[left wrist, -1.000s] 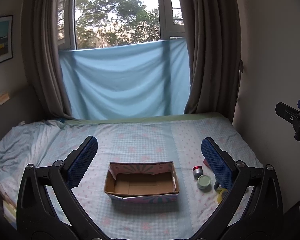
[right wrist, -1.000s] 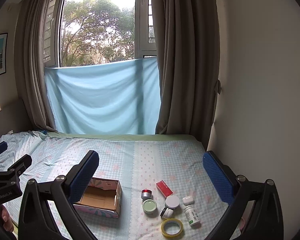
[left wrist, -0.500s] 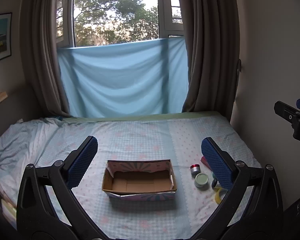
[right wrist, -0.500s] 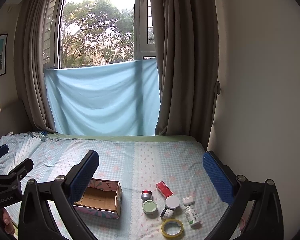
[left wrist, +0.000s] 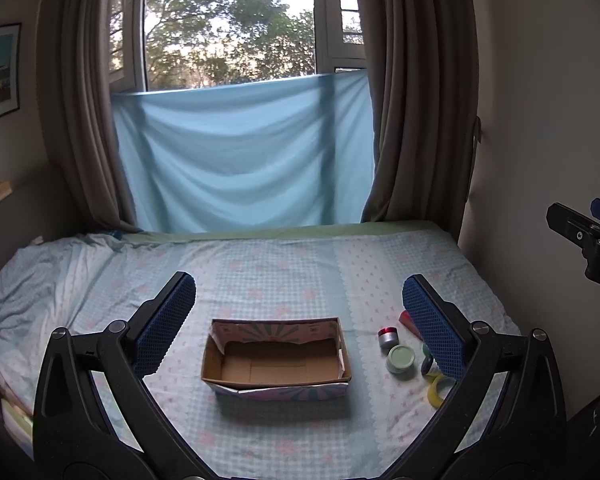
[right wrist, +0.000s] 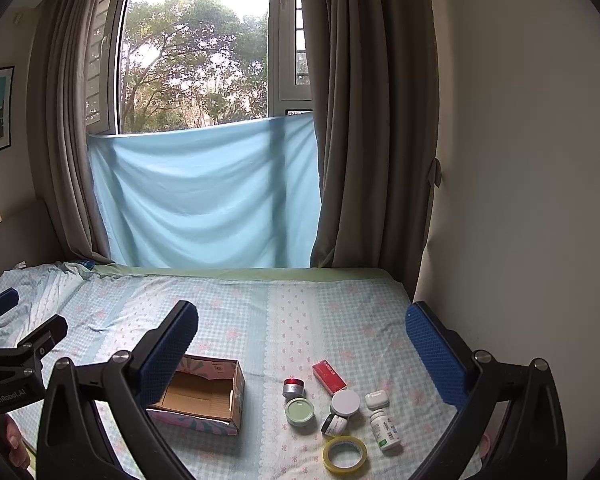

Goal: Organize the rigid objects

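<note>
On bed [right wrist: 260, 320]: open cardboard box [left wrist: 276, 360] sits left of small clutter, red-lid jar [right wrist: 293, 387], green-lid jar [right wrist: 300, 411], tape roll [right wrist: 345, 453], pill bottle [right wrist: 385, 428]; left gripper [left wrist: 296, 320] and right gripper [right wrist: 300, 352] both hang wide open above, gripping nothing

I hold my left gripper [left wrist: 298, 320] level above the bed [left wrist: 284, 264], jaws spread wide with nothing between the blue pads [left wrist: 166, 322]. My right gripper [right wrist: 302, 354] hangs over the bed's right side, just as wide and bare. Each shows at the edge of the other's view, with a bit of my hand [right wrist: 14, 442] behind.
</note>
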A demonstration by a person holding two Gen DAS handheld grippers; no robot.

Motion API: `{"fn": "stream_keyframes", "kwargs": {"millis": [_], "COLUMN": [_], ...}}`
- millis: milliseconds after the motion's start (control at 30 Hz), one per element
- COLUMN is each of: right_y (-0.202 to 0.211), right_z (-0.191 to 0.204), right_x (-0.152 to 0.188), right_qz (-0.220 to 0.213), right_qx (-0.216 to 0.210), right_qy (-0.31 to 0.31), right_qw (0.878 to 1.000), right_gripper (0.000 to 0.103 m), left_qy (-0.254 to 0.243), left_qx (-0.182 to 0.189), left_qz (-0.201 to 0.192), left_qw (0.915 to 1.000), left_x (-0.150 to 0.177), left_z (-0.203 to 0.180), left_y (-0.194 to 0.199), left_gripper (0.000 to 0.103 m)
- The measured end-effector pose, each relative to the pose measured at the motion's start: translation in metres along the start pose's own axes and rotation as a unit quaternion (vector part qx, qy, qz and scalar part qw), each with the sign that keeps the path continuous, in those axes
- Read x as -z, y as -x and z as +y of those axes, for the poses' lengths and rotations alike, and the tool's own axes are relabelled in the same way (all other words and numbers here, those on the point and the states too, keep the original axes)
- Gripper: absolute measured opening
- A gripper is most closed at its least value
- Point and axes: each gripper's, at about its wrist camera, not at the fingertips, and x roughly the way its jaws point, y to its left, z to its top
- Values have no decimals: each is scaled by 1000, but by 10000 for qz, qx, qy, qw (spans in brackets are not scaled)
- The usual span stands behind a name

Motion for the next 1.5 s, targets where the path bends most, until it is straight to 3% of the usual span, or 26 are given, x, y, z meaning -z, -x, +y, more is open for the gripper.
{"fn": "stream_keyframes", "kwargs": {"millis": [600,867,1067,1200,1500], "right_y": [-3,-10,-25,-43,-121], "right_z": [6,0,-25,-54,-136], "right_x": [-2,-1,11,32,131], "right_qz": [10,119,440,786,1704], "right_qx": [-65,-75,3,242,625], "right_qy": [44,23,-199,-292,-514], "right_qw": [10000,9999,9988,9962,9821], "right_gripper": [103,103,103,103,103], "left_qy": [-23,-49,-172,-278,-604], "left_qx": [9,191,469,687,1227], "left_qz": [-40,37,455,936,1878], "left_qw": [10000,9998,9977,9928,9726], "left_x": [-3,-6,3,24,113], "left_z": [-1,-9,-34,-64,-148], "left_y": [-3,-15,-50,-91,-198], "left_gripper": [103,103,103,103,103]}}
